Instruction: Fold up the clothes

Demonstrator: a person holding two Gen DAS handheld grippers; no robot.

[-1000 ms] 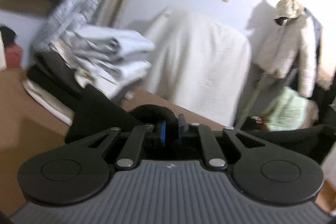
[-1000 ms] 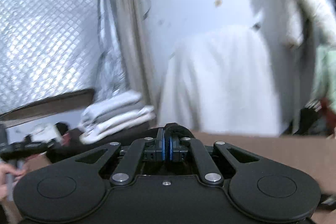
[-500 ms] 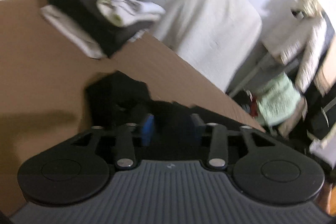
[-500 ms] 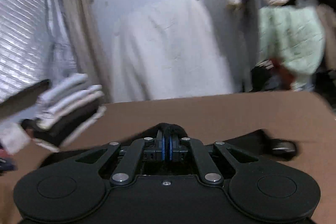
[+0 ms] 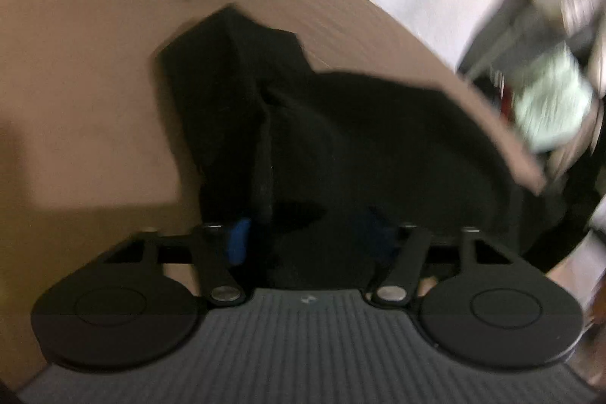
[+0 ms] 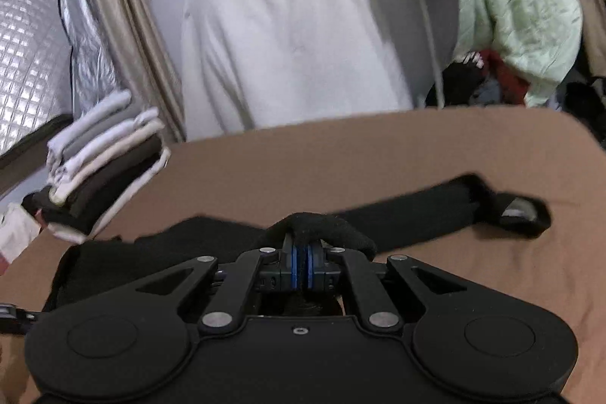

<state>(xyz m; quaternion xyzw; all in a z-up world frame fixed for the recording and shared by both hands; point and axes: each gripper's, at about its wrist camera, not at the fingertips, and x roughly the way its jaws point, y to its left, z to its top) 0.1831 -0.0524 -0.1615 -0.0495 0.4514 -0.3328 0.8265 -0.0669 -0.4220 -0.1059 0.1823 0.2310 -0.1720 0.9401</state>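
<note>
The black garment (image 6: 413, 214) lies spread on the brown table (image 6: 341, 158), stretching across it from left to right in the right wrist view, with one narrow end reaching toward the table's right side. The right gripper (image 6: 302, 265) is clenched on a raised fold of that garment: the blue pads (image 6: 294, 267) are pressed together with a hump of black cloth pinched between them and bulging up just beyond the fingertips. The rest of the fabric spreads flat to both sides of the claw.

In the left wrist view, which is badly blurred, the left gripper (image 5: 306, 237) stands released, its blue pads (image 5: 238, 239) well apart. The black garment (image 5: 341, 124) lies directly ahead of and beneath the fingers, with cloth filling the gap between them; whether either pad touches the fabric probably cannot be settled from this picture. One strip of the garment runs away from the claw toward the far side of the brown table (image 5: 75, 82).

A stack of folded clothes (image 6: 102, 169) sits at the table's far left corner, apart from the garment. Behind the table hangs a white sheet (image 6: 291, 36).
</note>
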